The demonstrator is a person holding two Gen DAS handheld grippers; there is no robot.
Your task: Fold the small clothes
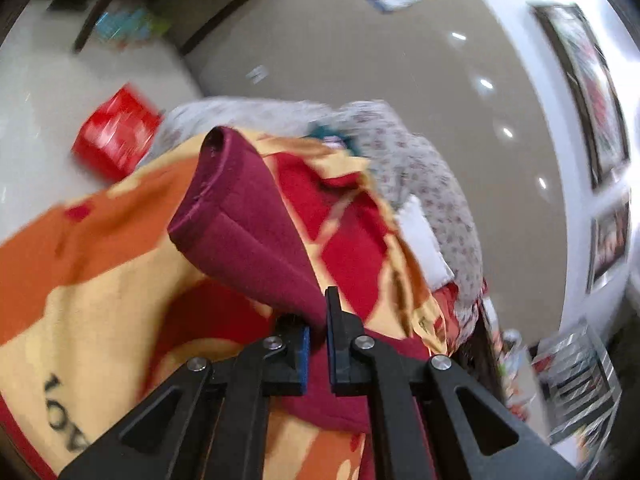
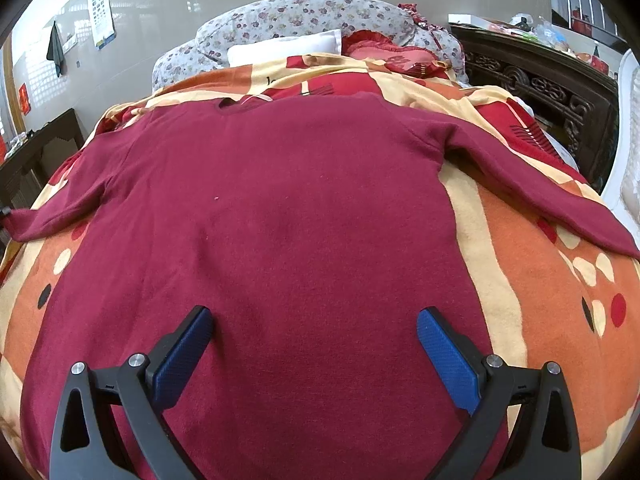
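Note:
A maroon long-sleeved shirt lies spread flat on a bed, both sleeves out to the sides. In the left wrist view my left gripper is shut on the end of one maroon sleeve, which stands up from the jaws with its cuff lifted off the blanket. That same sleeve reaches the left edge of the right wrist view. My right gripper hovers open over the shirt's lower body, with its blue pads wide apart and nothing gripped.
The bed is covered by an orange, cream and red patterned blanket. At its head lie a floral quilt, a white pillow and a red cushion. A dark carved wooden cabinet stands on the right. A red box sits on the floor.

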